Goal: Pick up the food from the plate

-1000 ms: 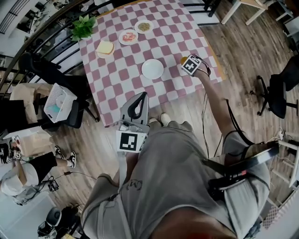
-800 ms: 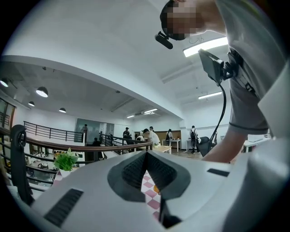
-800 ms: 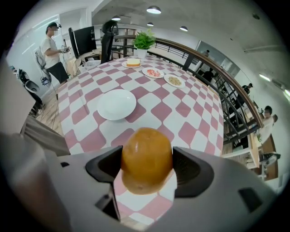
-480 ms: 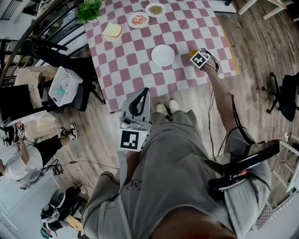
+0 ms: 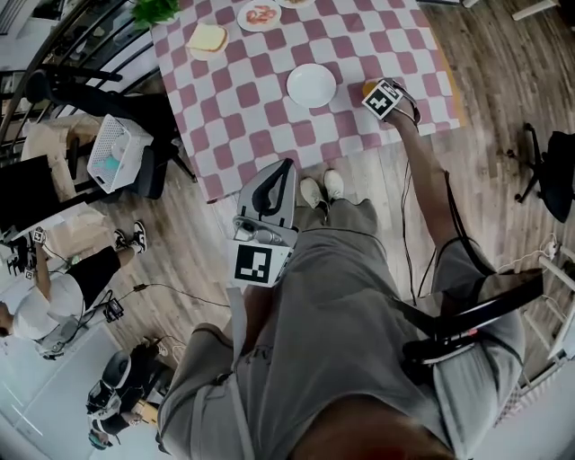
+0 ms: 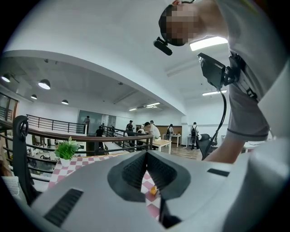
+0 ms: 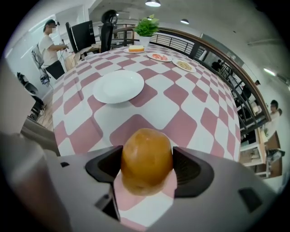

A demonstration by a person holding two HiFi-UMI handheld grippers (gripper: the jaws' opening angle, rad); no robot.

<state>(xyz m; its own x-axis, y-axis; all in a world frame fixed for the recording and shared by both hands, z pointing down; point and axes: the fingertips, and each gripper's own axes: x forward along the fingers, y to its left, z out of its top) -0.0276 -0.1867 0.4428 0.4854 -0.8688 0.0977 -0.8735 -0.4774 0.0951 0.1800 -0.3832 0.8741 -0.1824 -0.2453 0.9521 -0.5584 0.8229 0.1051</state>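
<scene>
A round orange-brown bun (image 7: pixel 146 158) sits between the jaws of my right gripper (image 7: pixel 146 166), which is shut on it just over the pink-and-white checked tablecloth (image 7: pixel 199 118). In the head view this gripper (image 5: pixel 372 91) is at the table's near right, and the bun (image 5: pixel 367 88) peeks out beside its marker cube. The white plate (image 7: pixel 118 86) lies bare to its left, also seen from above as the plate (image 5: pixel 311 85). My left gripper (image 5: pixel 287 167) is held off the table by the person's waist, shut with nothing in it (image 6: pixel 146 156).
At the far side of the table stand a plate with bread (image 5: pixel 207 39), a plate with red food (image 5: pixel 260 14) and a potted plant (image 7: pixel 148 26). A black chair (image 5: pixel 552 175) is to the right, and a white basket (image 5: pixel 113 153) on a seat to the left.
The head view has shifted, so the table sits higher in the picture. The right gripper still holds the bun at the table's near right. The left gripper stays by the waist.
</scene>
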